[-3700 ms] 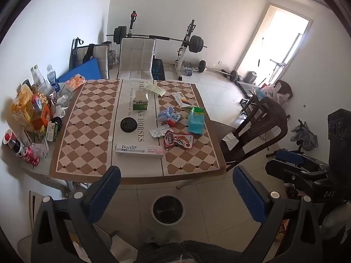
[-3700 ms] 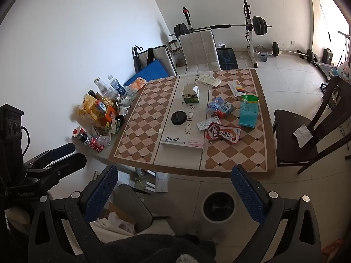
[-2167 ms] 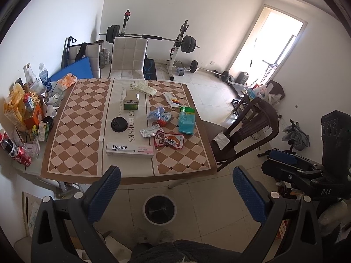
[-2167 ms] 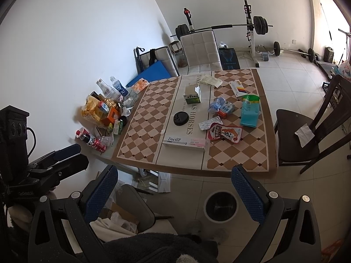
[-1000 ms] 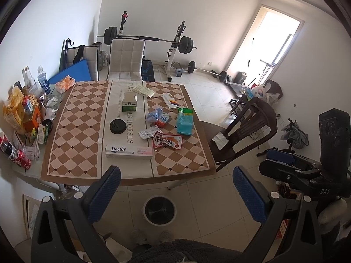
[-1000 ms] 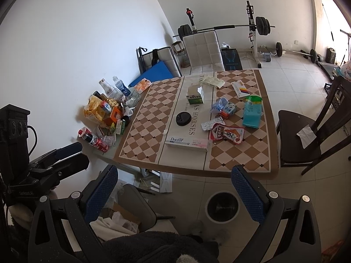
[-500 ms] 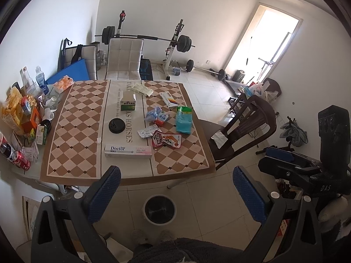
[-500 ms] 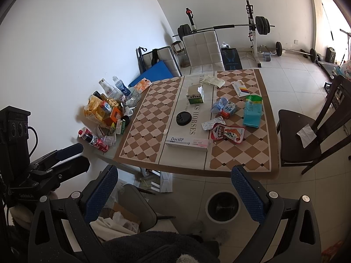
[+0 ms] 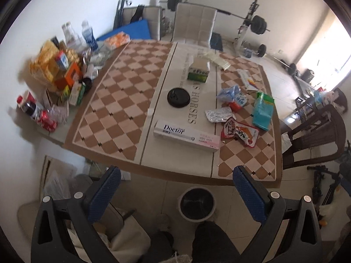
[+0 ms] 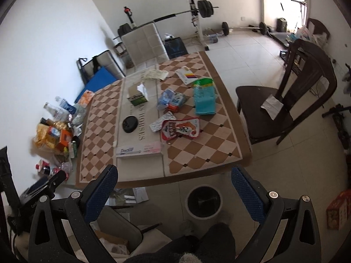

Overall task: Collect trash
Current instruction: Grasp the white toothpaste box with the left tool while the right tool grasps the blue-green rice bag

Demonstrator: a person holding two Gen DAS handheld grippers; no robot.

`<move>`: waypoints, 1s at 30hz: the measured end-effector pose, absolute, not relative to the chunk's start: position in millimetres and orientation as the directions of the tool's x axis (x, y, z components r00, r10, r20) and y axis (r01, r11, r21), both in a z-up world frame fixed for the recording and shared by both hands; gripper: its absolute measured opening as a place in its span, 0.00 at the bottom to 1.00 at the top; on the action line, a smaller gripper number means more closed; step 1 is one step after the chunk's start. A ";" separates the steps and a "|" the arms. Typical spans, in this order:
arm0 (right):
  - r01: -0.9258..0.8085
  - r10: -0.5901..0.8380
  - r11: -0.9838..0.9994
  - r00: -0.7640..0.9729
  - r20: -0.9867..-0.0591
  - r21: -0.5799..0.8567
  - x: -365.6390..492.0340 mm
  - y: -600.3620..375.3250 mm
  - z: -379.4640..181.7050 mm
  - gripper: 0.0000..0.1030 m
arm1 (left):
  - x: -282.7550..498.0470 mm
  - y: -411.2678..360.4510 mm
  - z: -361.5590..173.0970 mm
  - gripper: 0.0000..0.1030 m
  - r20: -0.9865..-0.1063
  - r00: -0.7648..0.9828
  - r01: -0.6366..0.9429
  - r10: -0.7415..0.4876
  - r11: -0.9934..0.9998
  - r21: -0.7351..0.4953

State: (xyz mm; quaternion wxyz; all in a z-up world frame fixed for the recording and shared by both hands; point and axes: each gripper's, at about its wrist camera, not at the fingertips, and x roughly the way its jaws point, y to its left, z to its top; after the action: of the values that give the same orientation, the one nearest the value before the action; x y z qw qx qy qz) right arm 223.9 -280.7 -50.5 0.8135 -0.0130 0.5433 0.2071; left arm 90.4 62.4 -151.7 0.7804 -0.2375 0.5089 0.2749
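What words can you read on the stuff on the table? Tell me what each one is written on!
"Doctor": on the long white and pink box near the table's front edge.
"HORSES": in big letters on the pale middle strip of the table runner; the words before it are hidden or blurred.
Red snack bag: its print is too blurred to read.
Green and white tissue box, teal packet and the snacks by the wall: too small to read.

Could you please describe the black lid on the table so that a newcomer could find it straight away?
Start at the checkered table and follow its pale centre strip with the printed lettering. Between the green-and-white tissue box and the long white "Doctor" box lies the black lid. It is the only round, flat, all-black item there.
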 end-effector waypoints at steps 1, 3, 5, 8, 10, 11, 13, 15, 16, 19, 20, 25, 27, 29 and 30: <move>-0.328 0.294 0.927 0.332 -0.896 0.182 239.8 -279.8 -62.8 1.00 | 98.3 68.4 -167.9 1.00 -0.941 0.295 -0.702 0.168 0.706 -0.094; -0.293 0.244 0.945 0.332 -0.911 0.146 276.0 -276.0 -90.5 1.00 | 116.0 79.9 -200.4 1.00 -0.962 0.238 -0.766 0.131 0.634 -0.103; -0.272 0.210 0.954 0.310 -0.927 0.125 314.8 -268.9 -120.2 1.00 | 133.2 90.4 -234.0 1.00 -0.977 0.199 -0.826 0.071 0.548 -0.128; -0.272 0.174 0.957 0.252 -0.952 0.103 380.6 -249.4 -175.1 1.00 | 157.1 100.7 -280.6 0.93 -0.982 0.187 -0.906 -0.017 0.383 -0.180; -0.288 0.151 0.954 0.216 -0.965 0.085 421.6 -232.6 -211.6 1.00 | 170.0 106.2 -308.8 0.80 -0.978 0.195 -0.945 -0.077 0.253 -0.208; -0.297 0.133 0.952 0.199 -0.971 0.070 441.8 -223.6 -230.0 1.00 | 176.1 107.4 -321.8 0.80 -0.975 0.196 -0.958 -0.107 0.191 -0.213; -0.318 0.111 0.947 0.155 -0.982 0.057 479.1 -206.0 -265.0 1.00 | 194.2 112.8 -343.6 0.80 -0.966 0.215 -0.969 -0.142 0.091 -0.229; -0.335 0.085 0.941 0.122 -0.989 0.039 513.1 -189.0 -297.4 1.00 | 209.4 116.8 -358.7 0.80 -0.967 0.213 -0.975 -0.141 0.026 -0.219; -0.343 0.079 0.939 0.109 -0.991 0.037 526.9 -180.1 -311.9 1.00 | 215.7 118.5 -365.0 0.80 -0.966 0.213 -0.977 -0.145 0.001 -0.215; -0.375 0.037 0.927 0.090 -0.995 0.001 559.2 -155.5 -350.6 1.00 | 230.8 123.7 -383.3 0.80 -0.973 0.171 -0.985 -0.155 -0.051 -0.165; -0.387 0.026 0.922 0.079 -0.997 -0.007 567.0 -148.0 -361.7 1.00 | 235.0 126.2 -385.4 0.80 -0.977 0.155 -0.987 -0.146 -0.058 -0.148; -0.419 0.026 0.908 0.007 -1.000 0.021 592.1 -122.5 -398.3 1.00 | 237.9 127.4 -391.2 0.62 -0.989 0.067 -0.997 -0.131 -0.056 -0.060; -0.434 0.031 0.900 -0.014 -0.999 0.034 595.7 -113.9 -404.8 1.00 | 233.2 125.2 -391.9 0.53 -0.992 0.037 -0.998 -0.119 -0.045 -0.032; -0.457 0.022 0.889 -0.026 -0.999 0.031 596.0 -106.8 -408.5 1.00 | 229.7 123.0 -389.2 0.52 -0.993 0.041 -0.999 -0.109 -0.035 -0.038; -0.468 0.019 0.884 -0.025 -1.000 0.028 595.8 -104.2 -409.6 1.00 | 229.9 121.8 -387.7 0.52 -0.994 0.031 -0.999 -0.104 -0.020 -0.029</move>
State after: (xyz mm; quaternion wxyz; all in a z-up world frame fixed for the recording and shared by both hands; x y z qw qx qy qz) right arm 595.8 -104.2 -409.6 0.6791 -0.1619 0.6932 0.1790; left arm 229.9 121.8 -387.7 0.4760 -0.5377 0.5131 0.4702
